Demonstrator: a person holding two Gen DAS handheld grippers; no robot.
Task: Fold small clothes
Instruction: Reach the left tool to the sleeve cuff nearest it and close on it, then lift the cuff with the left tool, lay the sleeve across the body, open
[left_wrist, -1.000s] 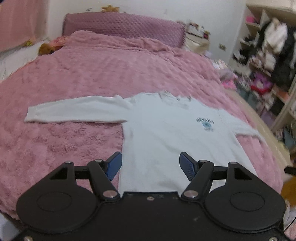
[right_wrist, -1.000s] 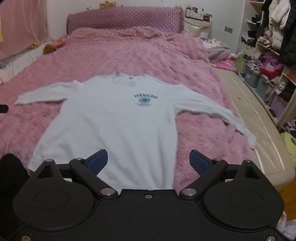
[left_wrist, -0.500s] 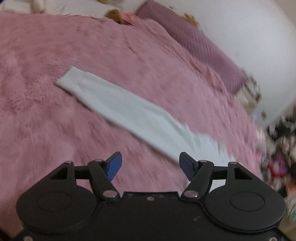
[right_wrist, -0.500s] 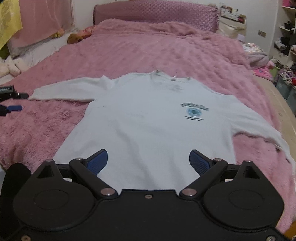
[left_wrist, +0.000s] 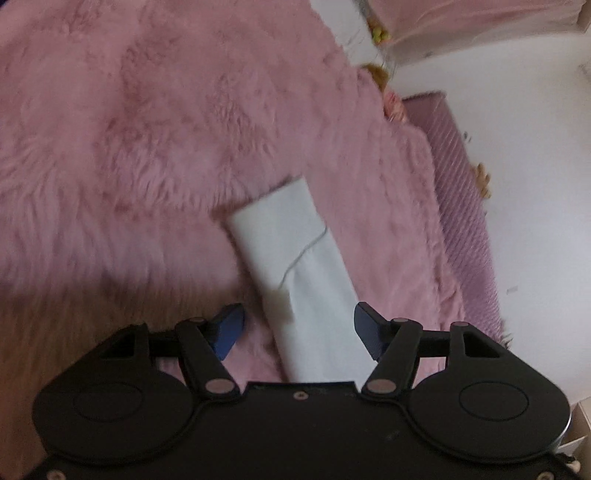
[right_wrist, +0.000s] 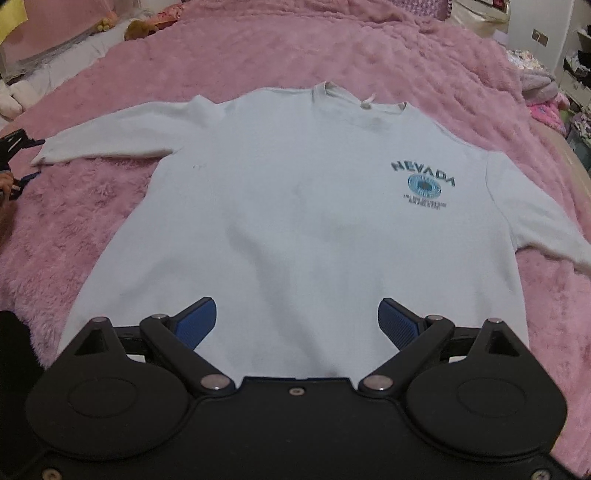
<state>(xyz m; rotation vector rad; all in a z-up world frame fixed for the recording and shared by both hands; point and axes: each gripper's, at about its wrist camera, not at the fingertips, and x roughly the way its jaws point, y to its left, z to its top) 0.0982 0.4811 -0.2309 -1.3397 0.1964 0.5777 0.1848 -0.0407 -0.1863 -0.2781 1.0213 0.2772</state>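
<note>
Spread flat, front up, on a bed (right_wrist: 110, 229) under a fluffy pink blanket (right_wrist: 369, 48): a pale blue long-sleeved sweatshirt (right_wrist: 295, 221). Printed on the chest, dark arched letters reading "NEVADA" (right_wrist: 423, 171) above a round blue emblem; below that, two lines of small text too fine to read. At the neckline, a small white tag, blurred. Both sleeves stretched out sideways, one toward each edge of the right wrist view.

Right tool (right_wrist: 297, 323) held low over the sweatshirt's hem, blue ribbed pads (right_wrist: 397, 321) set wide apart, nothing between them, hem cloth lying beneath the gap.

Left tool (left_wrist: 299, 328) positioned over one sleeve (left_wrist: 295, 266), looking along it toward the cuff end; blue pads (left_wrist: 229, 328) likewise spread wide, straddling the sleeve without pinching it. Faint yellowish mark on the sleeve near the tool. Seen also from the right wrist camera at the far left edge, beside that sleeve's cuff, only a sliver of the left tool.

Beyond the blanket in the left wrist view, a quilted mauve headboard (left_wrist: 465, 206) against a white wall (left_wrist: 524, 110). At the right edge of the right wrist view, cluttered shelving, blurred.
</note>
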